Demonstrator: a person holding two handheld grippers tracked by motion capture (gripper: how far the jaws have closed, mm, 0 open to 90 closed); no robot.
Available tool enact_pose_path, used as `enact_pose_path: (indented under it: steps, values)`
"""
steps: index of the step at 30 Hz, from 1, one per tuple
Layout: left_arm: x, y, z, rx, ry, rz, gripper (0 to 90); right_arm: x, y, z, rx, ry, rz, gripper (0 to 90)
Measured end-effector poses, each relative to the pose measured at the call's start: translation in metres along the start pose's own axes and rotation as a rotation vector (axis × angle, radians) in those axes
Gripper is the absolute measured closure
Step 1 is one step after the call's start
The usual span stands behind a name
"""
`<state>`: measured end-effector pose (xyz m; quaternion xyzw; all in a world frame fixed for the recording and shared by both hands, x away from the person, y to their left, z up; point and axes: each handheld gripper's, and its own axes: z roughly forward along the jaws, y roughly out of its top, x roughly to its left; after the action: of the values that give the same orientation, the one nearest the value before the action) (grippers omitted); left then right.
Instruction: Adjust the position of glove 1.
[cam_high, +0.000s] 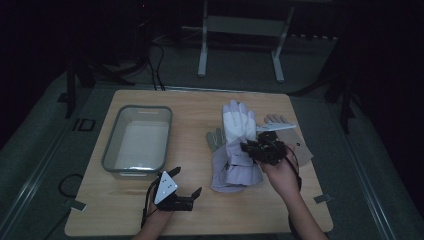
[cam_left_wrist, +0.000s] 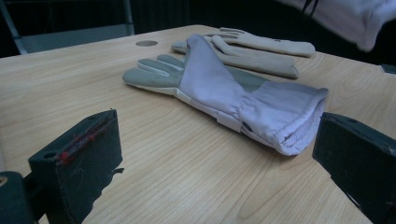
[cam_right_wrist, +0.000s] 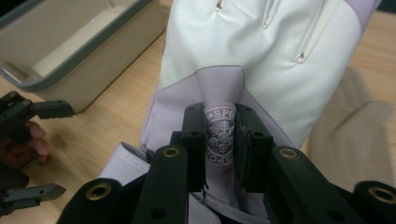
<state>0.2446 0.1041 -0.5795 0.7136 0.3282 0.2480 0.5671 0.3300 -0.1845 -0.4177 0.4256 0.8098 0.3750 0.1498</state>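
Two gloves are stacked here, and the one being handled is the white and lilac fabric glove (cam_high: 239, 125) with a white palm, lilac cuff and a round snowflake logo patch near the wrist. It's lifted off the wooden table (cam_high: 100, 200), hanging over the grey and lilac glove (cam_left_wrist: 224, 88) that lies flat near the table's middle. The right gripper (cam_right_wrist: 219, 140) has its jaws nearly shut, pinching a fold of the lilac wrist fabric right at that logo patch, so it's clamped on the glove. In the high view the glove's long axis runs roughly away from the person, fingers pointing at the far edge, cuff drooping toward the near side. The left gripper (cam_high: 186, 186) sits low over the table near the front edge with its jaws wide apart and nothing between them, just aimed at the flat glove. A grey-rimmed plastic tub (cam_high: 111, 150) sits on the left, and a beige glove (cam_high: 295, 142) lies just to the right.
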Motion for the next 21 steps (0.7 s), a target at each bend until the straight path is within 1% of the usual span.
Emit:
enact_pose_path:
  steps: [4,10,12,14,18,21]
  values:
    - [0.000,0.000,0.000,0.001,-0.001,0.001,1.4,0.009,-0.004,0.020,0.054,0.002,-0.009,75.7]
    - [0.000,0.000,0.000,0.002,-0.001,0.003,1.4,0.012,-0.011,0.044,0.095,-0.008,0.020,75.7]
    - [0.000,0.000,0.000,0.001,-0.002,0.002,1.4,0.013,-0.013,0.050,0.107,-0.016,0.018,75.6]
    - [0.000,0.000,0.000,0.001,-0.003,0.002,1.4,0.012,-0.014,0.057,0.123,-0.023,0.017,75.6]
    - [0.000,0.000,0.000,0.002,-0.004,0.002,1.4,0.009,-0.015,0.067,0.145,-0.017,0.047,75.5]
    - [0.000,0.000,0.000,0.002,-0.004,0.004,1.4,0.006,-0.017,0.073,0.153,-0.027,0.063,75.4]
